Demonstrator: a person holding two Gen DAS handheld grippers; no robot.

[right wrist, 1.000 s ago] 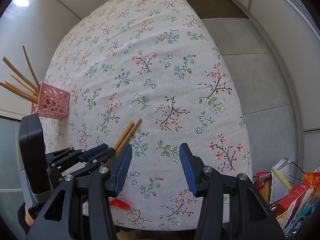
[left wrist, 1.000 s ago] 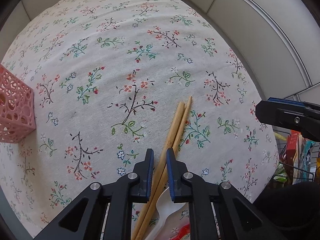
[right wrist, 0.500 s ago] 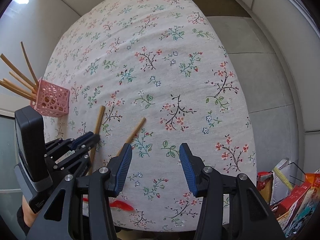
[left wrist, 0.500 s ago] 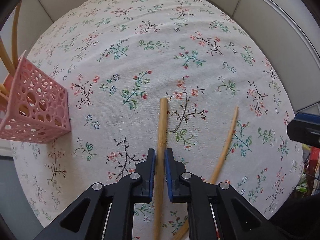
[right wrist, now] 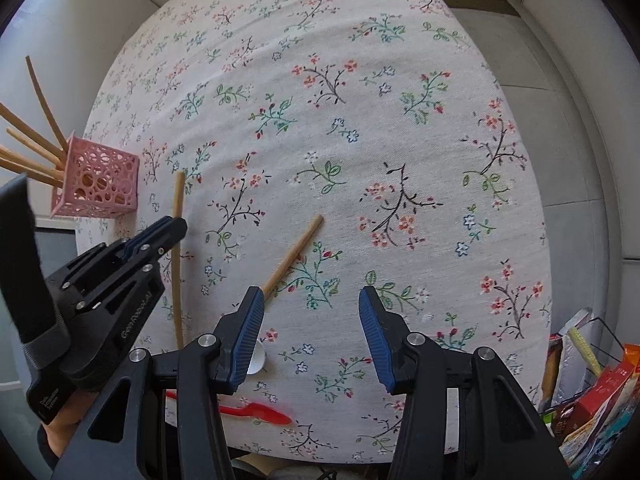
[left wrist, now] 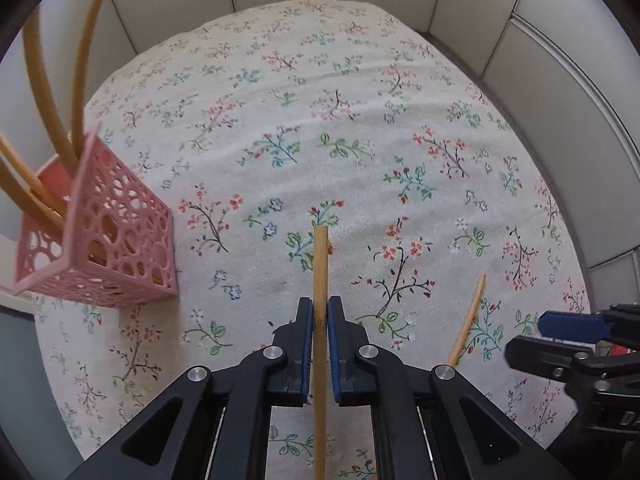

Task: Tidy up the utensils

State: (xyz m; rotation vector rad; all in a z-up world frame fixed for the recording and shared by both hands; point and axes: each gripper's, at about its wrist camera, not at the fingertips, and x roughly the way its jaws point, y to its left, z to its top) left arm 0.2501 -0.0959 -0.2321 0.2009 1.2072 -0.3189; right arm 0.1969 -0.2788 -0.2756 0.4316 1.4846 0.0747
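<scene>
My left gripper (left wrist: 319, 312) is shut on a wooden chopstick (left wrist: 320, 264), its jaws closing tight on the stick, which hangs above the floral tablecloth. The right wrist view shows the same gripper (right wrist: 172, 228) and chopstick (right wrist: 178, 208). The pink lattice holder (left wrist: 112, 240) stands to the left with several chopsticks in it, also seen as the holder (right wrist: 100, 184). A second chopstick (right wrist: 296, 248) lies on the cloth, its near end by the left finger of my open right gripper (right wrist: 310, 304). Nothing is between those fingers. In the left wrist view this chopstick (left wrist: 470, 316) lies beside the right gripper (left wrist: 532, 338).
A white spoon (right wrist: 256, 358) and a red plastic utensil (right wrist: 260, 412) lie near the table's front edge, partly hidden by my right gripper. A wire basket (right wrist: 592, 392) of snack packets stands beyond the table's right edge. Grey wall panels ring the far side.
The left gripper has lifted one chopstick off the pair and carried it left toward the pink holder. The right gripper has come down closer to the chopstick left on the cloth.
</scene>
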